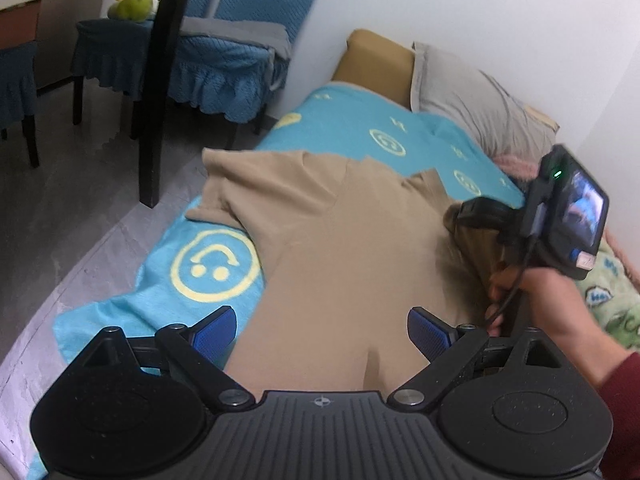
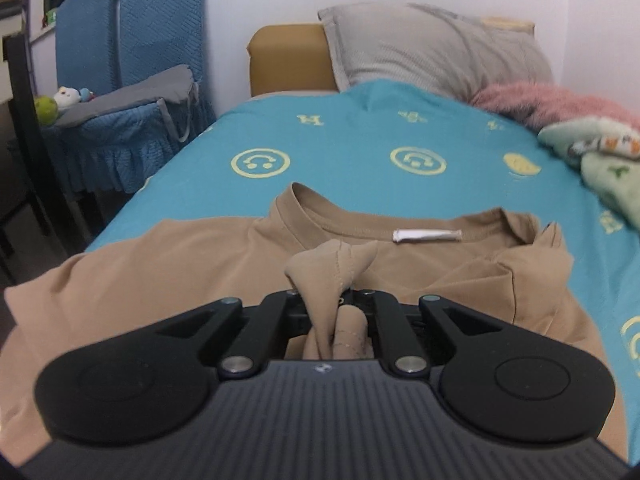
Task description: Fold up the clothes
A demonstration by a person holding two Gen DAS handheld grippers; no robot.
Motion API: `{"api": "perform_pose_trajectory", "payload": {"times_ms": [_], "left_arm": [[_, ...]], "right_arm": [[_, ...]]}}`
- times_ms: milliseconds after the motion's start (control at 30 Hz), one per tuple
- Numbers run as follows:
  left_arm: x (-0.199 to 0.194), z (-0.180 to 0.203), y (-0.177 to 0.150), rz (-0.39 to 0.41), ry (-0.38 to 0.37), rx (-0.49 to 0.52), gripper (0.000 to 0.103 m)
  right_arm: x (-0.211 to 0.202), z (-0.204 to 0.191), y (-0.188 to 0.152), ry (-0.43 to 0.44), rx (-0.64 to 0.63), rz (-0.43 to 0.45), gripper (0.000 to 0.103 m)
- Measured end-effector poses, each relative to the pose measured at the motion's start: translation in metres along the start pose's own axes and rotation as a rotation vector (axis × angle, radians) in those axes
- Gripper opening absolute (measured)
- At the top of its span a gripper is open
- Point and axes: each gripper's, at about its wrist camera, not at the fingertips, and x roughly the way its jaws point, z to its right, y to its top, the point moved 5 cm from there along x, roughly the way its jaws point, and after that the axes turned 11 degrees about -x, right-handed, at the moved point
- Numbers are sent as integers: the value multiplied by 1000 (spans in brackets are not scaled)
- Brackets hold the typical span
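Note:
A tan T-shirt [image 1: 340, 236] lies spread on the turquoise smiley blanket [image 1: 208, 264], collar toward the pillow. My left gripper [image 1: 322, 330] is open and empty, just above the shirt's near part. My right gripper [image 2: 332, 300] is shut on a bunched fold of the shirt [image 2: 328, 268], held in front of the collar and its white label [image 2: 426, 235]. In the left wrist view the right gripper [image 1: 464, 216] sits at the shirt's right side, held by a hand.
A grey pillow [image 2: 432, 48] and tan headboard [image 2: 288, 56] stand at the far end. Pink and green fleece [image 2: 580, 132] lies at the right. Blue-covered chairs [image 1: 216, 64] and a dark table leg [image 1: 156, 92] stand on the floor at left.

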Motion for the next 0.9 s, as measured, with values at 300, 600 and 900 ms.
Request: {"api": "perform_pose_trajectory", "payload": {"times_ms": [300, 600, 900], "left_arm": [[-1, 17, -10, 12, -24, 54, 94], [-46, 46, -39, -10, -126, 158, 93], [-100, 96, -105, -168, -328, 289, 88]], "right_arm": [[-102, 20, 5, 174, 74, 62, 90], [-304, 69, -52, 164, 156, 119, 90], [-414, 129, -140, 101, 394, 173, 90]]}}
